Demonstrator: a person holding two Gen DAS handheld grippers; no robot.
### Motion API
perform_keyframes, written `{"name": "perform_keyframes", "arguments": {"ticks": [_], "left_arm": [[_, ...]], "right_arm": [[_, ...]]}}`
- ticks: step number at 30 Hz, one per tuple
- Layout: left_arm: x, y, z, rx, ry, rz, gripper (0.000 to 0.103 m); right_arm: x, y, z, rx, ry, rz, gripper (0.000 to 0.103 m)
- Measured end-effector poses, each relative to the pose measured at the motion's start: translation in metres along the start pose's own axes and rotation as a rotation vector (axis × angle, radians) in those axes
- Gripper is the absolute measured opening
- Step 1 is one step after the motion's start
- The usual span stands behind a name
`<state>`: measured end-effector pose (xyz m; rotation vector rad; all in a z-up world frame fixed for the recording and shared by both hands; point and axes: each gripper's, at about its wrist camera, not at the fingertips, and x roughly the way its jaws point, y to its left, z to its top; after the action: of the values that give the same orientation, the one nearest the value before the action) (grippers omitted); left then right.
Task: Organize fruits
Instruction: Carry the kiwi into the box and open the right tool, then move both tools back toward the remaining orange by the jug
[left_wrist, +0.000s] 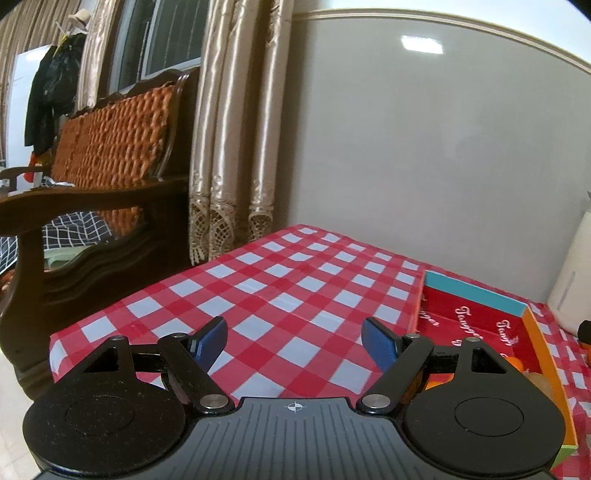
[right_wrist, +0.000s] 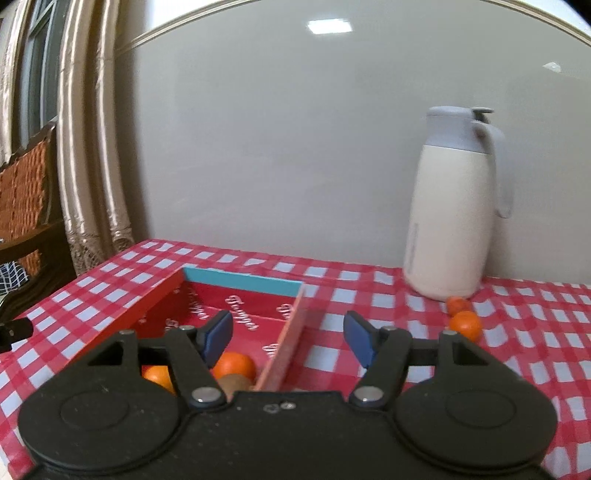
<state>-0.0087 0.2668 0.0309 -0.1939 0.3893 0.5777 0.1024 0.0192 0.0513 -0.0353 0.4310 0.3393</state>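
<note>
right wrist view: your right gripper (right_wrist: 288, 338) has its jaws standing apart with nothing between the blue pads (right_wrist: 218, 334), straddling the near right wall of the red box (right_wrist: 284, 347). two oranges (right_wrist: 233, 365) and a brownish fruit (right_wrist: 234, 382), maybe a kiwi, already lie inside the box near its front. two more oranges (right_wrist: 465, 323) sit loose on the checked tablecloth (right_wrist: 369, 295), just in front of the white jug (right_wrist: 450, 218), the far one touching or nearly touching its base. left wrist view: your left gripper (left_wrist: 293, 338) is spread wide and empty over bare cloth, box off to its right. handling, as a guess: the loose oranges are small, light, round, smooth-skinned, so they'll roll and squirt out if pinched off-centre. take the nearer one across its widest middle, pads level, firm but not crushing, since the skin gives a bit. mind the jug behind.
</note>
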Motion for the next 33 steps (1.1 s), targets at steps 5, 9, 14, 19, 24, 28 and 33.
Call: {"name": "perform_keyframes", "arguments": {"ticks": [5, 9, 14, 19, 24, 28, 33], "left_arm": [[-0.006, -0.013, 0.001, 0.014, -0.004, -0.018, 0.079], [-0.011, -0.021, 0.002, 0.022, -0.008, -0.030, 0.079], [-0.015, -0.030, 0.003, 0.028, -0.011, -0.045, 0.079], [-0.017, -0.040, 0.003, 0.037, -0.013, -0.059, 0.079], [-0.019, -0.058, 0.001, 0.059, -0.009, -0.084, 0.079], [-0.023, -0.081, 0.001, 0.084, -0.011, -0.129, 0.079], [-0.030, -0.116, -0.002, 0.113, -0.003, -0.208, 0.080]], "right_arm": [[-0.006, -0.014, -0.001, 0.006, -0.001, -0.021, 0.066], [-0.011, -0.023, -0.001, 0.011, -0.002, -0.033, 0.066], [-0.017, -0.035, -0.001, 0.020, -0.009, -0.050, 0.066], [-0.021, -0.047, -0.003, 0.028, -0.015, -0.073, 0.066], [-0.024, -0.067, -0.007, 0.044, -0.010, -0.108, 0.066], [-0.030, -0.088, -0.008, 0.058, -0.019, -0.148, 0.066], [-0.041, -0.121, -0.013, 0.097, -0.022, -0.202, 0.066]]}}
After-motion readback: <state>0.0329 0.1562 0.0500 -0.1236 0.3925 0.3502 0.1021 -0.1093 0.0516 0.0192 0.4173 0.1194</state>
